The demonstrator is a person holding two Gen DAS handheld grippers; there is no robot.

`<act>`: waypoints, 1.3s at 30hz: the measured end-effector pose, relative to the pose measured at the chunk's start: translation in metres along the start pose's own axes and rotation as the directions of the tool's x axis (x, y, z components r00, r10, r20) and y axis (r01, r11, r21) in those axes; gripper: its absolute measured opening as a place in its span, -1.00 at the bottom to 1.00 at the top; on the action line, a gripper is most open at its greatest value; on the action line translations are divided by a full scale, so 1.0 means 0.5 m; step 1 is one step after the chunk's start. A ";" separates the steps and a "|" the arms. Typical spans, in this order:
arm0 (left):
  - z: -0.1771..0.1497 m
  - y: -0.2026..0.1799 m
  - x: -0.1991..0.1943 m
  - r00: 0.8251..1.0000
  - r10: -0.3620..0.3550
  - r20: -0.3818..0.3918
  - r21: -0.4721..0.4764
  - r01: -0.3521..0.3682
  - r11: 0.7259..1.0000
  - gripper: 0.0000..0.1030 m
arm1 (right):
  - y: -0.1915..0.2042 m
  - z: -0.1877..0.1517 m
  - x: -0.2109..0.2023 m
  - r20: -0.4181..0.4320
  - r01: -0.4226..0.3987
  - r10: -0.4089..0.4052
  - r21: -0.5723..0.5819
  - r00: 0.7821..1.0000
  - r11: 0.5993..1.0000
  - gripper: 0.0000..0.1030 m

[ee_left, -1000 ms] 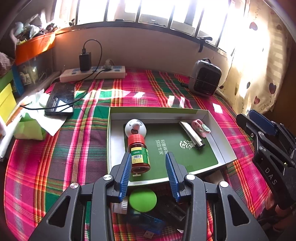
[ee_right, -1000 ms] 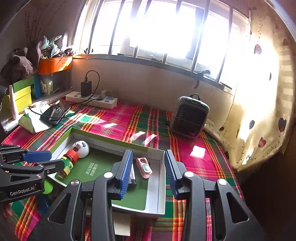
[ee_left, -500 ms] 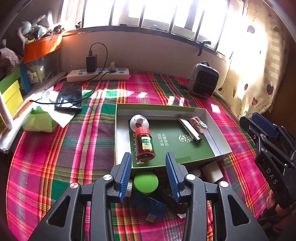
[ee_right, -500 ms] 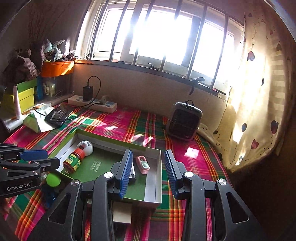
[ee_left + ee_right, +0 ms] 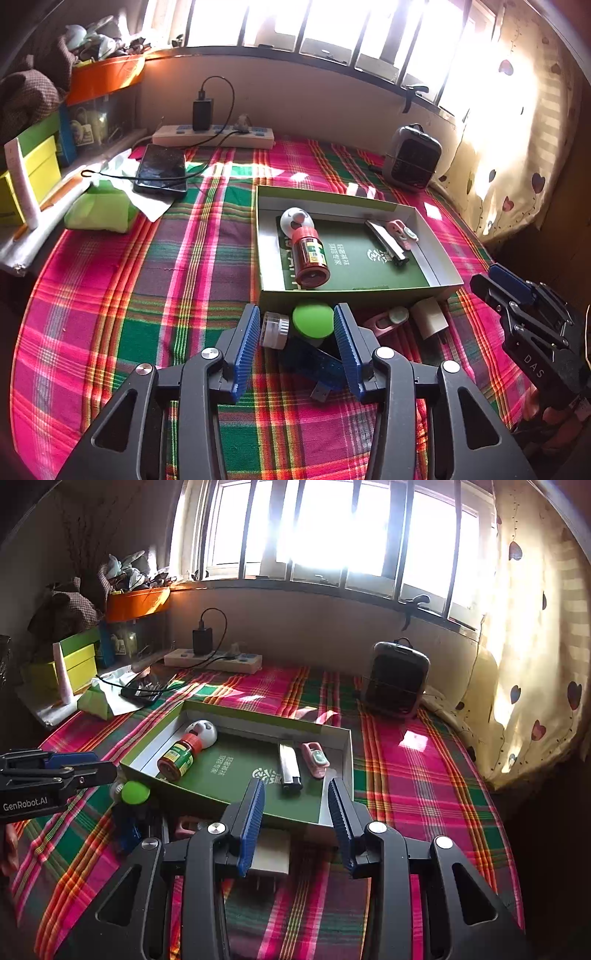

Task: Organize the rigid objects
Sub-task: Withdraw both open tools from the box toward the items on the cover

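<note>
Four items already lie in the shallow green-lined cardboard tray [image 5: 439, 254]. At its six o'clock edge the round green cap [image 5: 312, 320] waits between the spread, just-widened jaws of the left gripper [image 5: 295, 345], untouched; the right gripper [image 5: 295, 812] hangs empty, jaws apart.

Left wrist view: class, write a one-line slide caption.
Open left gripper poised over green-capped item beside tray holding a red-capped bottle.

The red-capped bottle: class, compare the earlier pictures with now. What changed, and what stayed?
The left gripper let go of the red-capped bottle, drew back, and its jaws have just been opening, empty. The bottle lies in the box. The right gripper remains open; the lighter is unmoved.
</note>
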State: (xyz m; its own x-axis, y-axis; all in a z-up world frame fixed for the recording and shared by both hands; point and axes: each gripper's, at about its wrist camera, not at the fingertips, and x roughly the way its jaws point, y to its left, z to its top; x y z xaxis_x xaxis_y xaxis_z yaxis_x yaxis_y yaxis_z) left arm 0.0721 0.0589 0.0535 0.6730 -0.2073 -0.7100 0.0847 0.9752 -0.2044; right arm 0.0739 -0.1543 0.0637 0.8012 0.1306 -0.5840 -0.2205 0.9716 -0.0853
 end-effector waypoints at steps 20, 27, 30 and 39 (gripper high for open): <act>-0.051 0.070 0.017 0.998 -0.035 -0.055 -0.084 0.030 0.996 -0.17 | 0.061 -0.058 0.069 -0.187 -0.364 0.369 0.059 0.910 0.929 -0.14; -0.053 0.081 0.027 0.996 -0.053 -0.065 -0.092 0.047 0.995 -0.17 | 0.095 -0.060 0.094 -0.233 -0.417 0.414 0.038 0.880 0.908 -0.14; -0.053 0.086 0.031 0.996 -0.059 -0.070 -0.096 0.052 0.994 -0.17 | 0.103 -0.059 0.101 -0.242 -0.424 0.418 0.031 0.875 0.905 -0.14; -0.053 0.090 0.035 0.994 -0.076 -0.076 -0.097 0.068 0.993 -0.17 | 0.134 -0.061 0.115 -0.278 -0.414 0.387 -0.041 0.879 0.909 -0.14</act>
State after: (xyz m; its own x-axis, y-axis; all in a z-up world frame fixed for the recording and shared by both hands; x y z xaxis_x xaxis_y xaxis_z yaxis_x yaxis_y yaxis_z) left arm 0.0680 0.0969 0.0142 0.6071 -0.2857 -0.7415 0.0586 0.9467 -0.3167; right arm 0.0881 -0.0875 -0.0003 0.4645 0.4366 -0.7705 -0.5548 0.8216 0.1311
